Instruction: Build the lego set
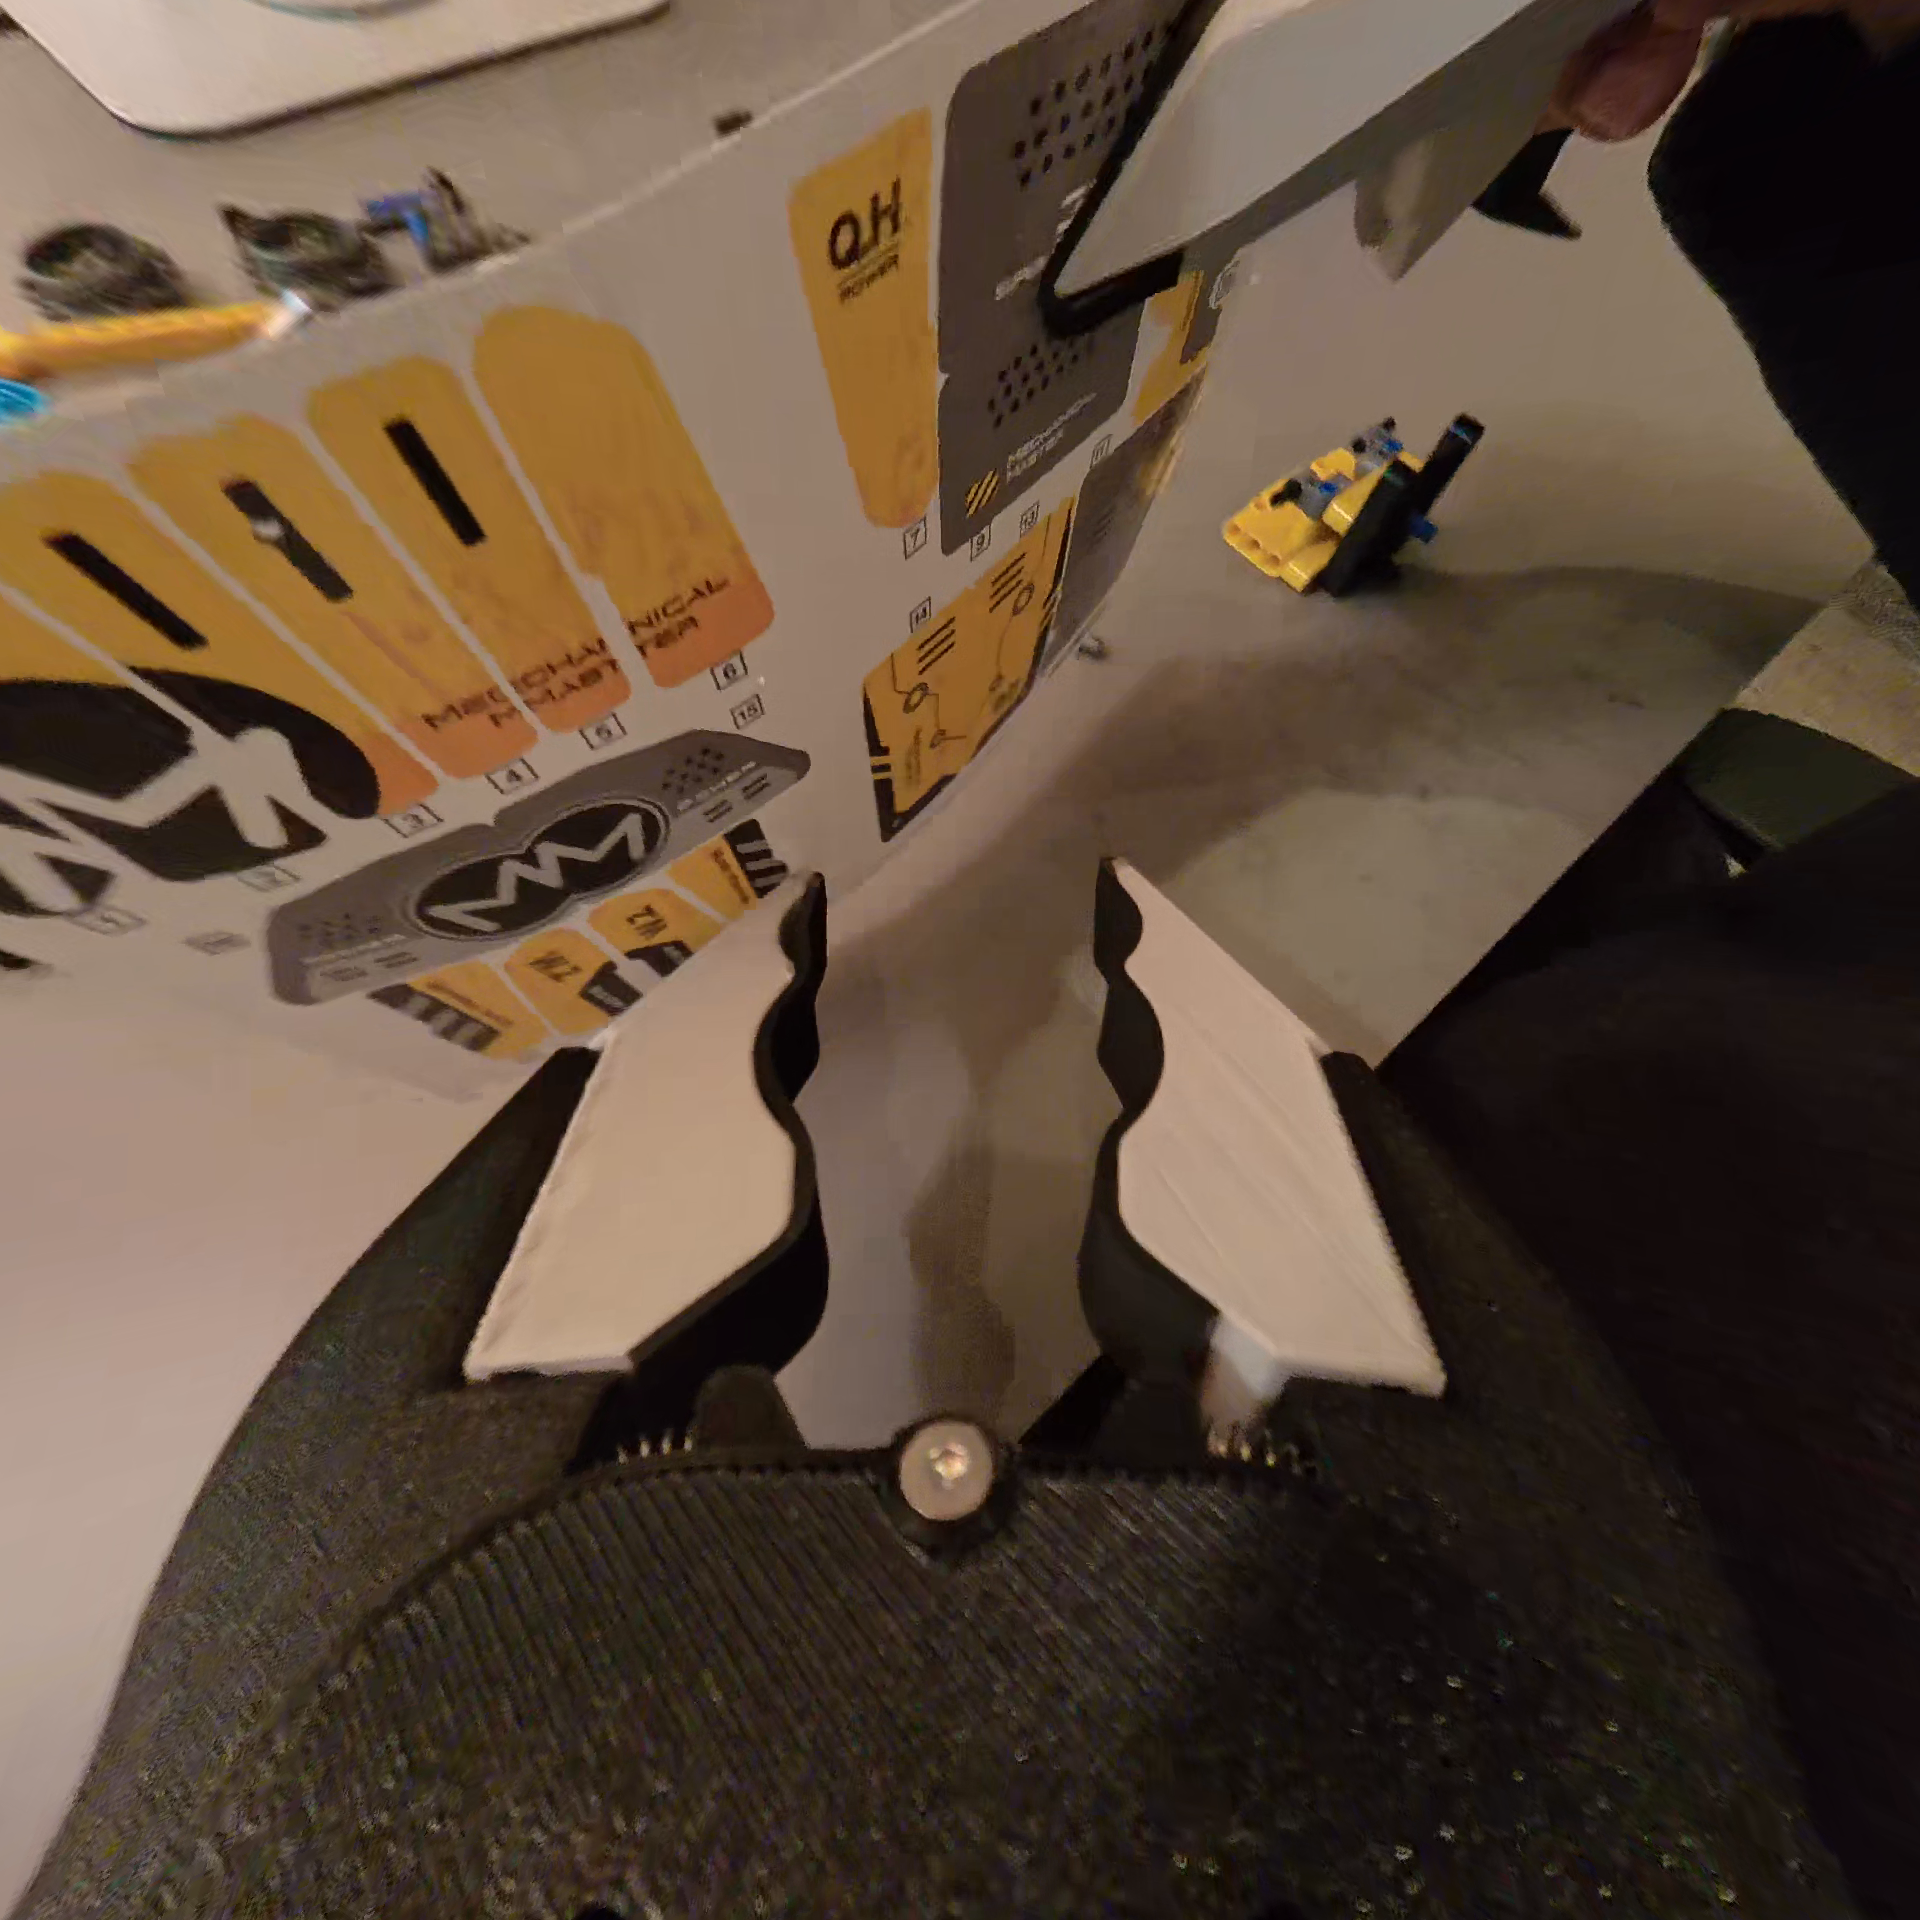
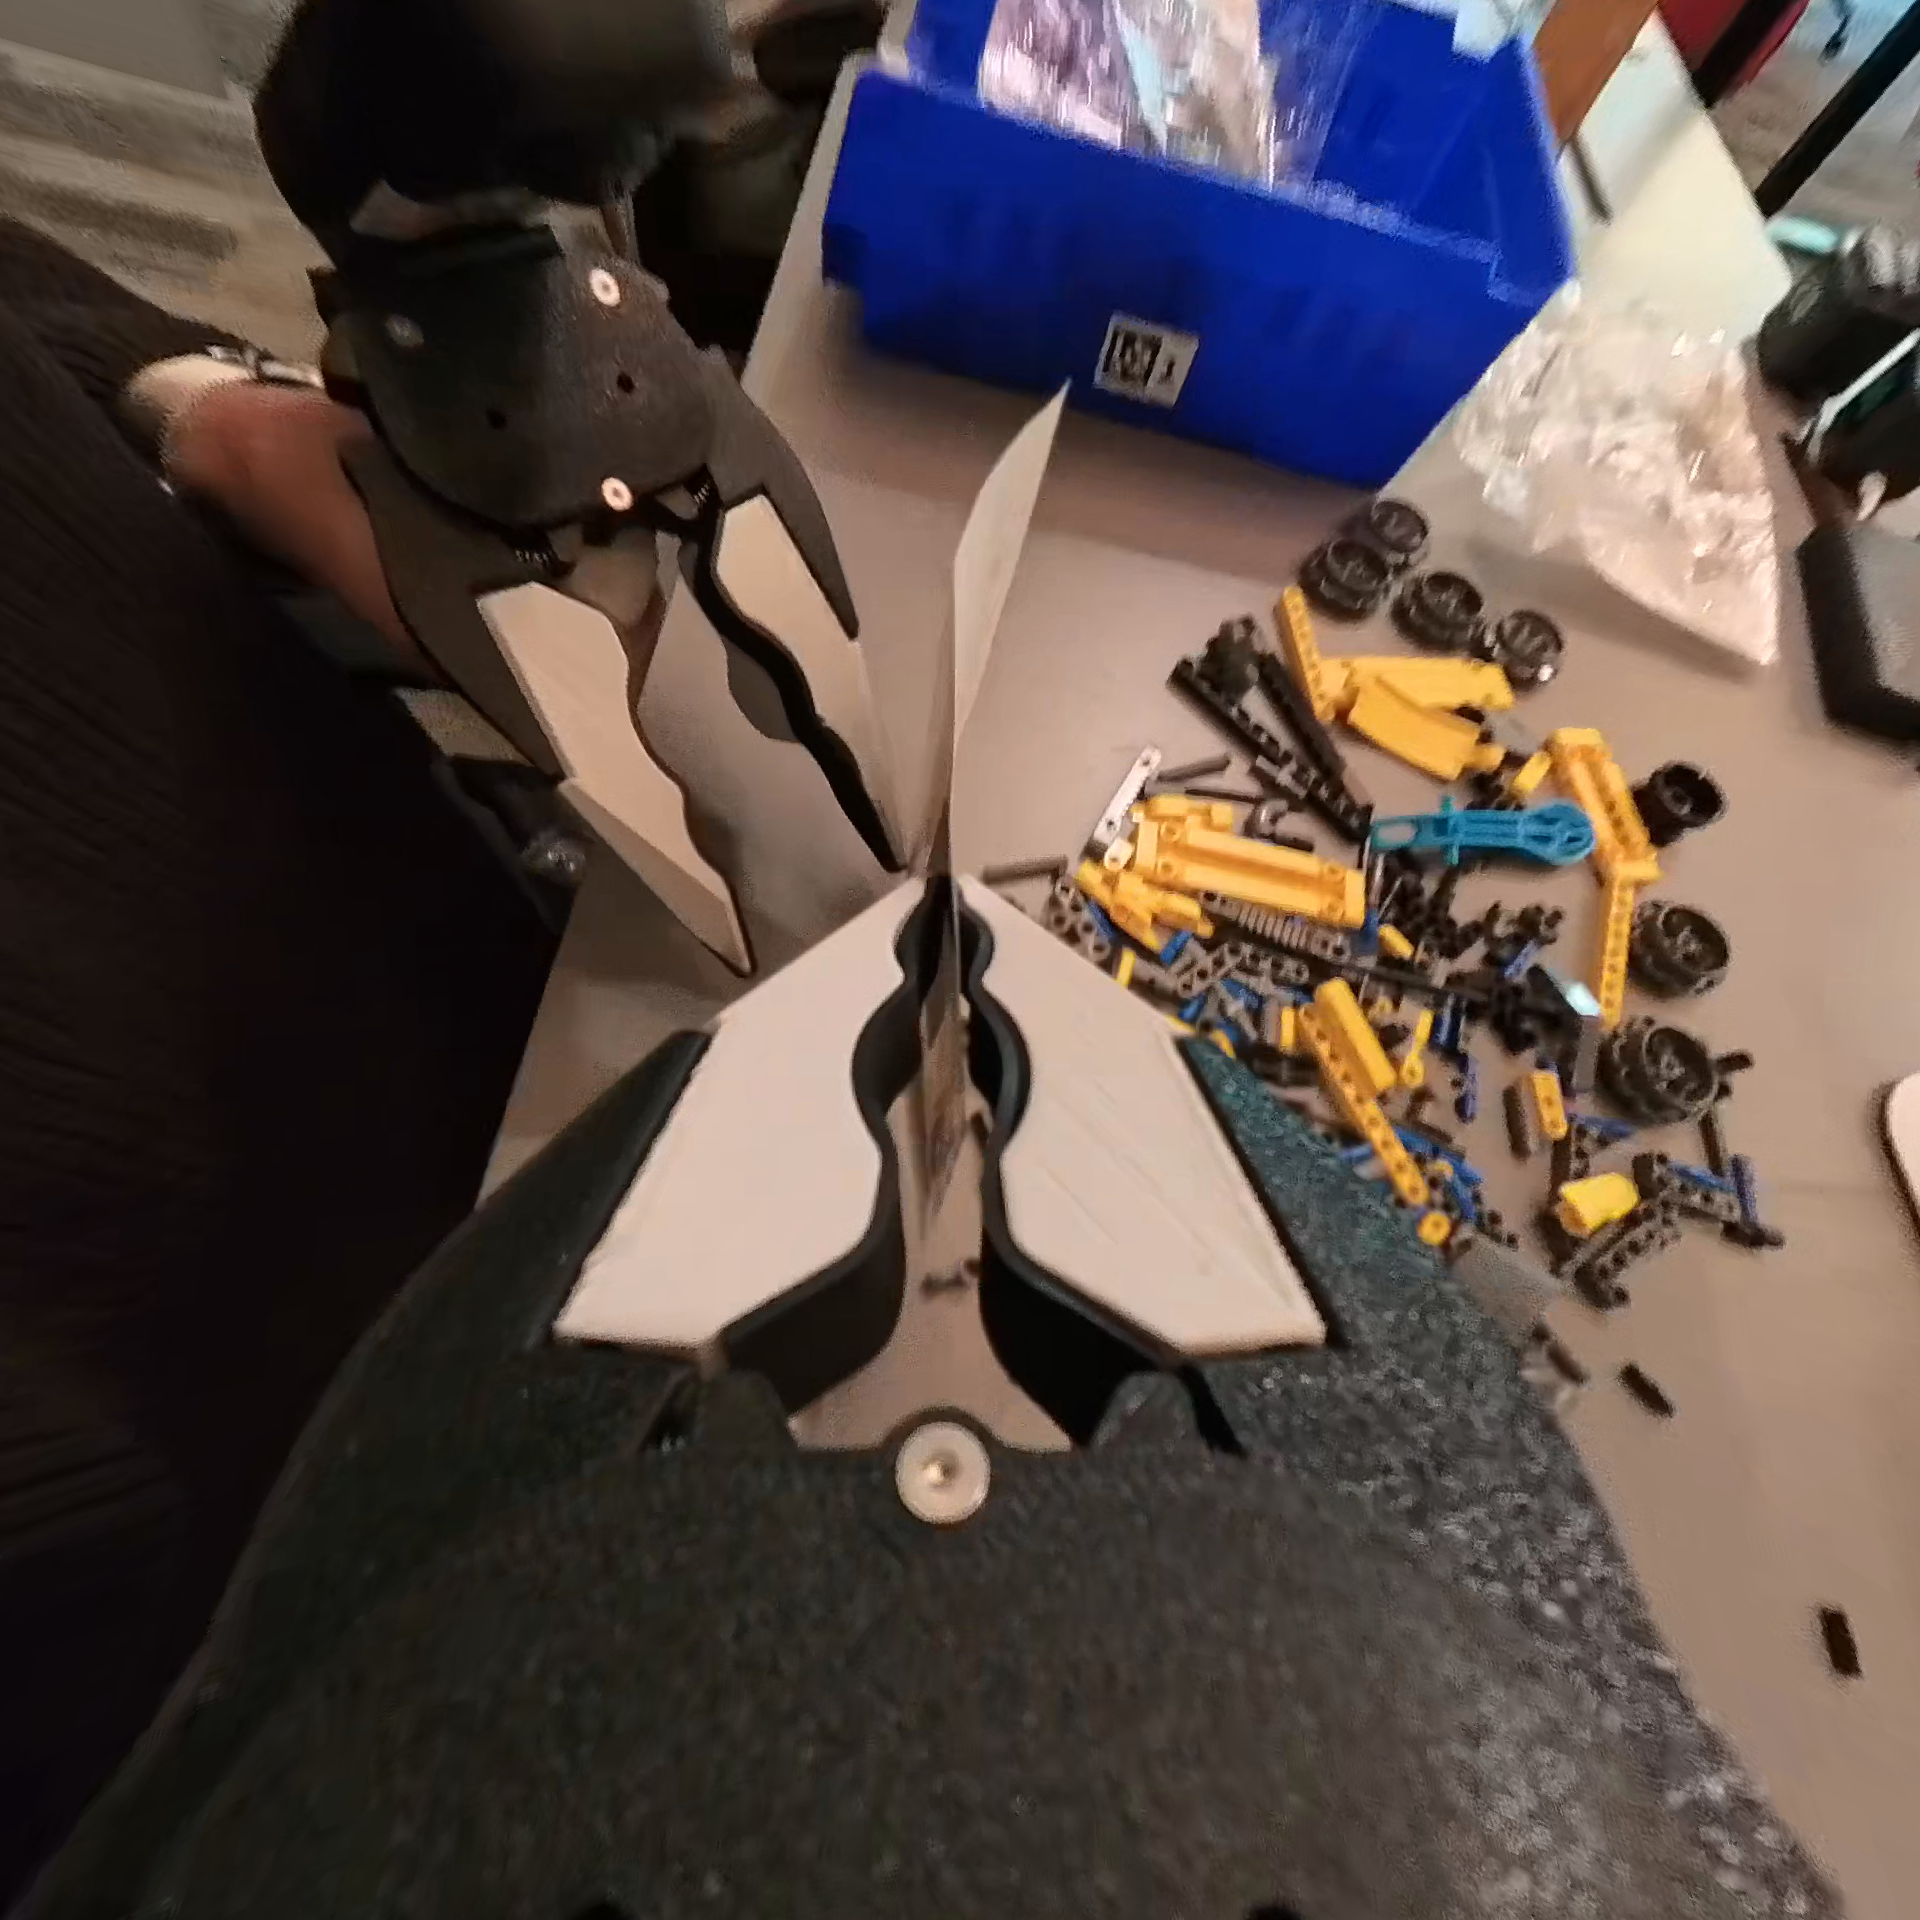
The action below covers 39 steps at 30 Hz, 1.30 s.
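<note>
Right gripper pinched the edge of a white paper sticker sheet printed with yellow and grey decals.
Left gripper, jaws apart and empty, hovered just beside the sheet above the grey table; loose yellow, black and blue building-brick pieces lay near a blue plastic bin.
</note>
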Tool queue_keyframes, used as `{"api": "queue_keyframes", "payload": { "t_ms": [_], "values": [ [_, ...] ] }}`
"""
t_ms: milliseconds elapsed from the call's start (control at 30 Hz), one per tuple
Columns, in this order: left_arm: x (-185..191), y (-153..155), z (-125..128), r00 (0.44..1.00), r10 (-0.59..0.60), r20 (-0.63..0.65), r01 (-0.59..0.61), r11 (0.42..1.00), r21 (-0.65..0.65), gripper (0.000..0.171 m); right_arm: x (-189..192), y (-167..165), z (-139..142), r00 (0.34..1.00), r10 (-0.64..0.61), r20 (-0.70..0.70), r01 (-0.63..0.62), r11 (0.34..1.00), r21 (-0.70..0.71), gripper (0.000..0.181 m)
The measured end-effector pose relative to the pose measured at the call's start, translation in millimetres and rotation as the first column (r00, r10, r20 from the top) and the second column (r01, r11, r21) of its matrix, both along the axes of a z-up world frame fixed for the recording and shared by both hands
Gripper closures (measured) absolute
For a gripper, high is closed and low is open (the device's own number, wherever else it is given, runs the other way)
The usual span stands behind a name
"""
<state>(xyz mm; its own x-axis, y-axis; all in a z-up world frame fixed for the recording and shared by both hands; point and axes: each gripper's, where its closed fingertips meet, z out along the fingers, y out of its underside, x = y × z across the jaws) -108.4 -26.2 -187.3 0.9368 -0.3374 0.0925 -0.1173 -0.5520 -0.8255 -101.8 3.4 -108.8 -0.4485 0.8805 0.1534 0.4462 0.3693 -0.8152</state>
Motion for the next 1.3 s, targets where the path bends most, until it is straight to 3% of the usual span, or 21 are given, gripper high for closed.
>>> {"api": "queue_keyframes", "payload": {
  "t_ms": [233, 667, 867, 967, 1100, 1200, 1300],
  "values": [
    [17, 9, -34, 0.998, -0.06, -0.018, 0.057, 0.992, -0.112, 0.121, 8, 27, -27, 0.992, -0.098, 0.08, 0.097, 0.995, 0.009, 0.181],
    [15, 45, -34, 0.996, -0.066, -0.054, 0.057, 0.987, -0.148, 0.111, -18, 49, -17, 0.994, -0.104, 0.012, 0.103, 0.993, 0.055, 0.181],
    [25, 37, -9, 0.994, -0.103, -0.032, 0.101, 0.992, -0.073, 0.113, -16, 39, 6, 0.995, -0.076, -0.058, 0.075, 0.997, -0.01, 0.181],
    [36, 32, 16, 0.989, -0.144, 0.011, 0.144, 0.989, 0.024, 0.114, -5, 57, 26, 0.976, -0.19, -0.104, 0.187, 0.982, -0.037, 0.181],
    [44, 30, 27, 0.986, -0.16, 0.046, 0.157, 0.985, 0.079, 0.115, 41, 115, 52, 0.87, -0.465, -0.16, 0.468, 0.883, -0.024, 0.181],
    [50, 28, 21, 0.983, -0.178, 0.043, 0.175, 0.983, 0.06, 0.114, 103, 163, 68, 0.705, -0.677, -0.212, 0.696, 0.718, 0.017, 0.181],
    [60, 27, 20, 0.979, -0.199, 0.035, 0.196, 0.979, 0.062, 0.114, 164, 181, 73, 0.578, -0.781, -0.236, 0.809, 0.587, 0.035, 0.181]
  ]
}}
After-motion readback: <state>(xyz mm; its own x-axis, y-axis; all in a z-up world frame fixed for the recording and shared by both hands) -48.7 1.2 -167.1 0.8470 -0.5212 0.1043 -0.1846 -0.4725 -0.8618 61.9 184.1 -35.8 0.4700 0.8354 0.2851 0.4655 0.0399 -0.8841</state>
